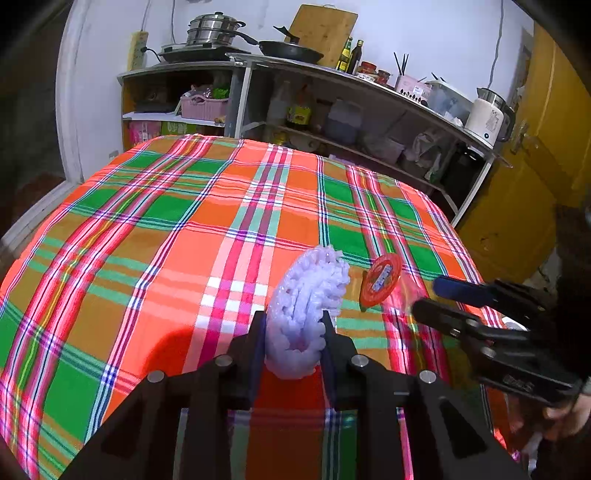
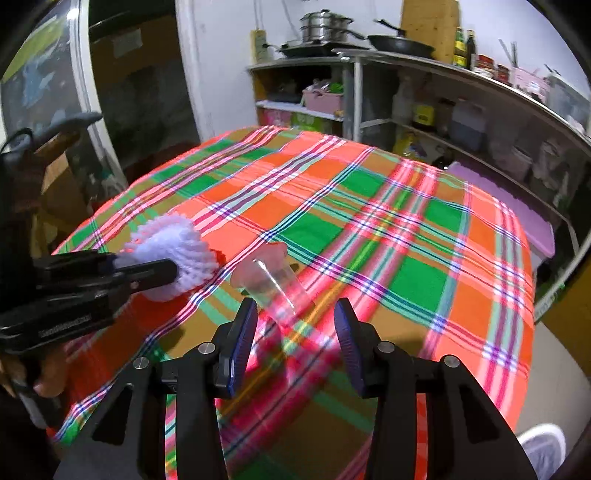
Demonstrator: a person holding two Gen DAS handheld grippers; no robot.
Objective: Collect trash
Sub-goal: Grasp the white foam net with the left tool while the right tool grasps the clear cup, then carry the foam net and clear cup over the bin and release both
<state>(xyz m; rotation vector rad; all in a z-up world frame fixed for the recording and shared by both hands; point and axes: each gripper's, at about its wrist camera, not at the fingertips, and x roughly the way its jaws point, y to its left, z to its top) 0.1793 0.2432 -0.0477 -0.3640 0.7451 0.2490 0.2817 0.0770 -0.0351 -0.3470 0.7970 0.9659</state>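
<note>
Pinching a white foam fruit net (image 1: 308, 314) between its two dark pads, the left gripper (image 1: 293, 332) hangs low over the plaid tablecloth (image 1: 166, 240), and the net is squeezed narrow where the pads press on it and bulges out past the fingertips. The net is the landmark here: it sits near the front edge of the cloth, lifted partly off it in the grip. Just to the right of the net, as the left wrist view shows it, lies a clear plastic cup (image 1: 391, 291) on its side, with a red round lid or label (image 1: 381, 279) at the end facing the net. Farther right of the net again, the right gripper (image 1: 424, 299) comes in from the edge of the picture with its jaws apart and nothing between them; a hand (image 1: 565, 413) shows below it. In the right wrist view the same clear cup (image 2: 275, 288) lies just ahead of the right gripper (image 2: 295, 317), whose blue-faced pads stand wide on either side of it without touching, and the cup and cloth are blurred there. In that view the net (image 2: 177, 254) is left of the cup, clamped in the left gripper (image 2: 162, 273). Behind the net, well apart from it, a metal shelf (image 1: 332, 70) carries a stack of steel pots (image 1: 212, 29), a black pan (image 1: 290, 50), bottles and a white kettle (image 1: 487, 114).
</note>
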